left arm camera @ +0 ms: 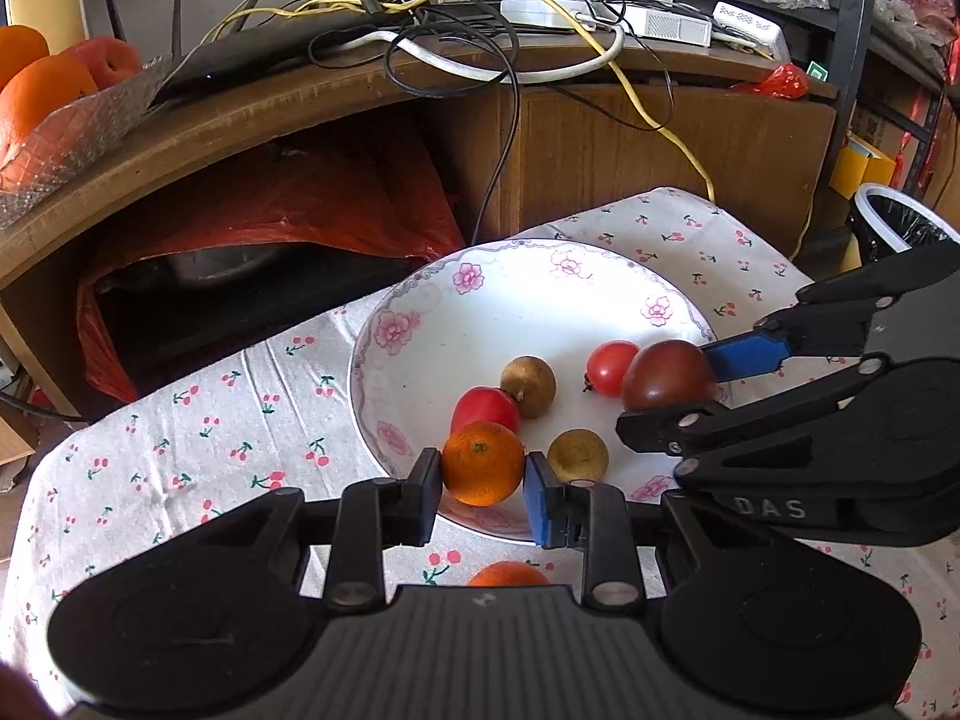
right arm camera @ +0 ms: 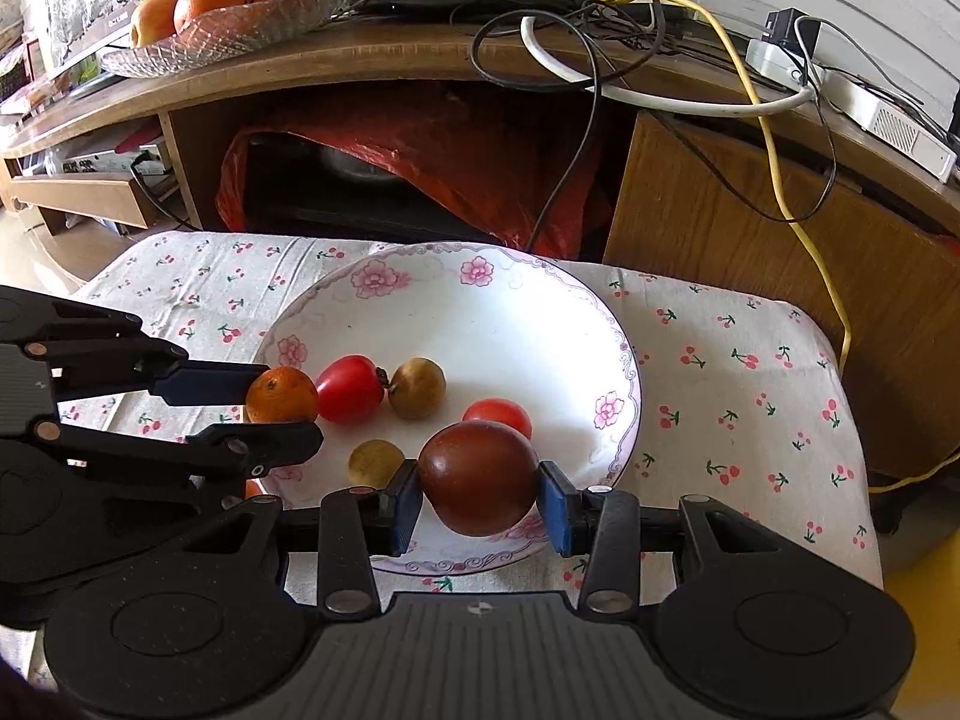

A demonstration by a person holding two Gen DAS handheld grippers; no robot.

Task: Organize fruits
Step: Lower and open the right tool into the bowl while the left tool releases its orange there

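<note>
A white flowered plate (left arm camera: 510, 300) (right arm camera: 480, 312) sits on the cherry-print cloth. My left gripper (left arm camera: 483, 489) (right arm camera: 282, 414) is shut on a small orange (left arm camera: 483, 463) (right arm camera: 281, 396) over the plate's near-left rim. My right gripper (right arm camera: 478, 498) (left arm camera: 690, 387) is shut on a dark brown-red tomato (right arm camera: 478, 477) (left arm camera: 667, 375) over the plate's near-right side. In the plate lie two red tomatoes (left arm camera: 485, 409) (left arm camera: 611, 367) (right arm camera: 349, 389) (right arm camera: 498, 414) and two tan round fruits (left arm camera: 528, 378) (left arm camera: 578, 455) (right arm camera: 417, 389) (right arm camera: 375, 462). Another orange (left arm camera: 507, 575) lies on the cloth below my left gripper, partly hidden.
A wooden cabinet (left arm camera: 300, 114) stands behind the table, with tangled cables (left arm camera: 480, 36) and a glass dish (right arm camera: 228, 30) of oranges and apples on top. A red plastic bag (right arm camera: 420, 168) fills its open shelf. A bin (left arm camera: 900, 222) stands at the far right.
</note>
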